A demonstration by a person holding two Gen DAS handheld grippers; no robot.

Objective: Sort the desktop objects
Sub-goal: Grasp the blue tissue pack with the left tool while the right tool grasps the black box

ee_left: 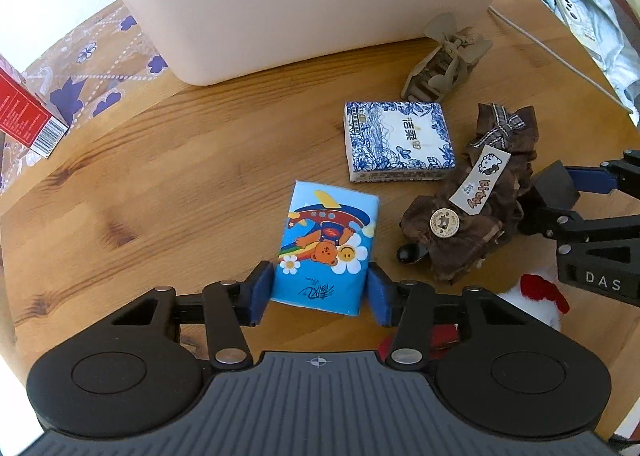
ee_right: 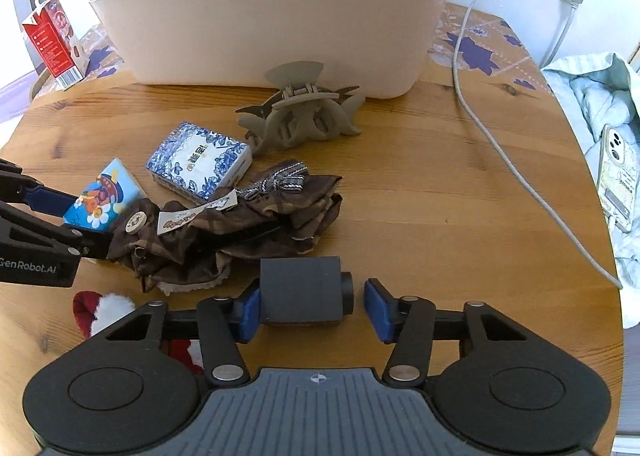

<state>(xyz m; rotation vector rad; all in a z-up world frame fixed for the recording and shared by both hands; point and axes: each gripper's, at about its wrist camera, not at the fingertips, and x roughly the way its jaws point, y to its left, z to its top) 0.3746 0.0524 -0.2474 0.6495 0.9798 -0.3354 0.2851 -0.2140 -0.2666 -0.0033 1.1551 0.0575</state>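
Observation:
My left gripper (ee_left: 318, 292) has its blue pads on both sides of a light-blue tissue pack with a cartoon bear (ee_left: 326, 244), which lies on the wooden table; the pack also shows in the right wrist view (ee_right: 102, 196). A blue-and-white floral tissue pack (ee_left: 398, 140) lies beyond it. A brown fabric hair clip with a Kitty tag (ee_left: 476, 200) lies to its right. My right gripper (ee_right: 312, 306) is open around a dark grey block (ee_right: 302, 290), which touches the left pad with a gap at the right pad. A beige claw clip (ee_right: 300, 116) lies before the cream tub (ee_right: 272, 20).
A red carton (ee_right: 52, 44) stands at the far left. A white cable (ee_right: 480, 128) runs across the right of the table. A phone (ee_right: 618, 176) lies on pale bedding beyond the table's right edge. A red-and-white plush item (ee_right: 100, 312) lies near my grippers.

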